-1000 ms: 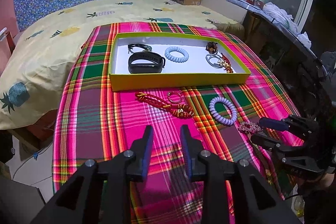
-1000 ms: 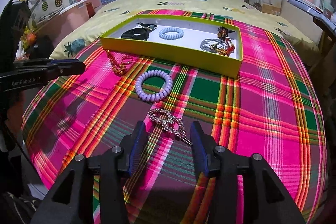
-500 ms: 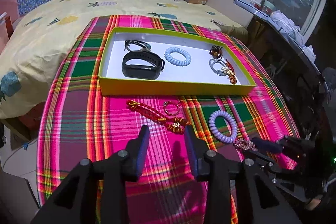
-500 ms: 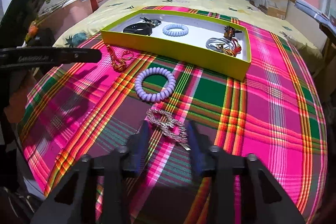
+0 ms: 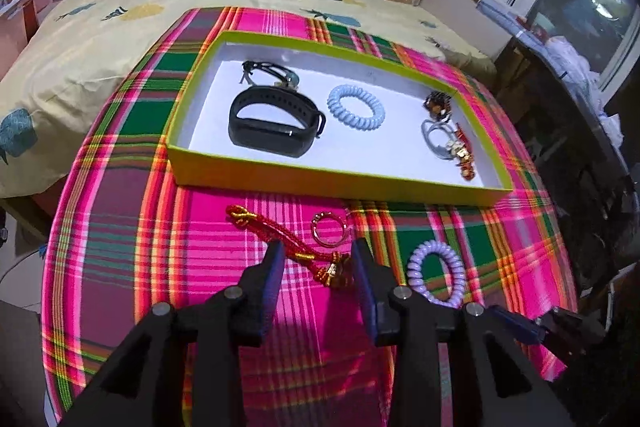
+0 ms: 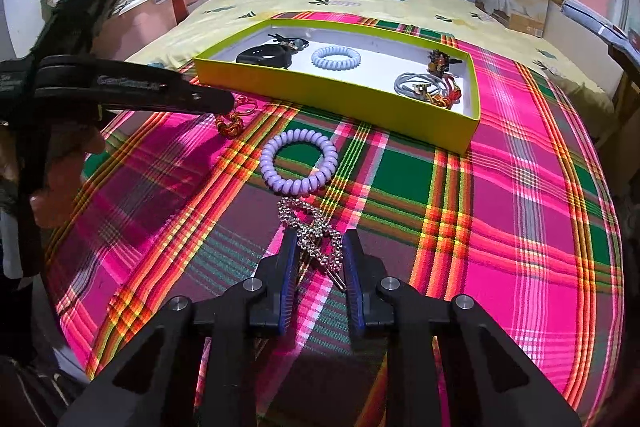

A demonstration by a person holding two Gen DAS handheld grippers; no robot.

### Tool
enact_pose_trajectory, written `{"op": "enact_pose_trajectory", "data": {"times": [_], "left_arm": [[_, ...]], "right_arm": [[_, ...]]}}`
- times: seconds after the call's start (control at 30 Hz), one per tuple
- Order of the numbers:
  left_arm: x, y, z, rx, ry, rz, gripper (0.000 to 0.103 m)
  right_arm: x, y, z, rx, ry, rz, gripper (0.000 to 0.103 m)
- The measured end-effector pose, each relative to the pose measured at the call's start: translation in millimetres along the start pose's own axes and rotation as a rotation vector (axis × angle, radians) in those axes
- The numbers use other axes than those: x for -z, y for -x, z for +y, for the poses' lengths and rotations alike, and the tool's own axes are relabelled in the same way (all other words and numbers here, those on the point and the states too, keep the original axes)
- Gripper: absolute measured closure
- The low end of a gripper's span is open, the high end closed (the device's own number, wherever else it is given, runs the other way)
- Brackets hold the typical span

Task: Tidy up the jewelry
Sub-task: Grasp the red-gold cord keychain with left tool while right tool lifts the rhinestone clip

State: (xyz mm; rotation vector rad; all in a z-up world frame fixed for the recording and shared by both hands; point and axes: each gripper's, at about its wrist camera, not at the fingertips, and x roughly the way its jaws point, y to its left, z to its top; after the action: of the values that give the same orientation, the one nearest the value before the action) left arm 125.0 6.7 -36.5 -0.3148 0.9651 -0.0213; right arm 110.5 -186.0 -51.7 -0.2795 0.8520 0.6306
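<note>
some things lie in the tray (image 5: 280,179). red cord (image 5: 288,247), purple coil (image 6: 298,163), sparkly clip (image 6: 314,233) wait outside; both jaws spread.

rhinestone clip (image 6: 314,233) and lilac coil (image 6: 299,167) lie flat on the plaid, near a red tassel (image 5: 294,253); green tray (image 5: 320,183) beyond.

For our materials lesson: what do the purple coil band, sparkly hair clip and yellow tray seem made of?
Purple coil band: glossy plastic, probably; smooth shiny coils.
Sparkly hair clip: metal set with rhinestones, apparently; glinting facets, wire end.
Yellow tray: likely cardboard; matte thin walls, white lining.
</note>
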Motion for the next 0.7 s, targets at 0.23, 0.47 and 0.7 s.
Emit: {"op": "enact_pose_trajectory", "data": {"times": [0.23, 0.47, 0.7], "left_arm": [[10, 6, 1, -0.04, -0.075, -0.007, 0.067], [14, 15, 18, -0.076, -0.06, -0.011, 0.067], [13, 21, 10, 0.013, -0.02, -0.013, 0.067]], "right_arm": [[0, 0, 0, 0.0, -0.001, 0.0, 0.08], [4, 1, 1, 0.002, -0.01, -0.005, 0.08], [5, 3, 2, 0.003, -0.014, -0.005, 0.08]]}}
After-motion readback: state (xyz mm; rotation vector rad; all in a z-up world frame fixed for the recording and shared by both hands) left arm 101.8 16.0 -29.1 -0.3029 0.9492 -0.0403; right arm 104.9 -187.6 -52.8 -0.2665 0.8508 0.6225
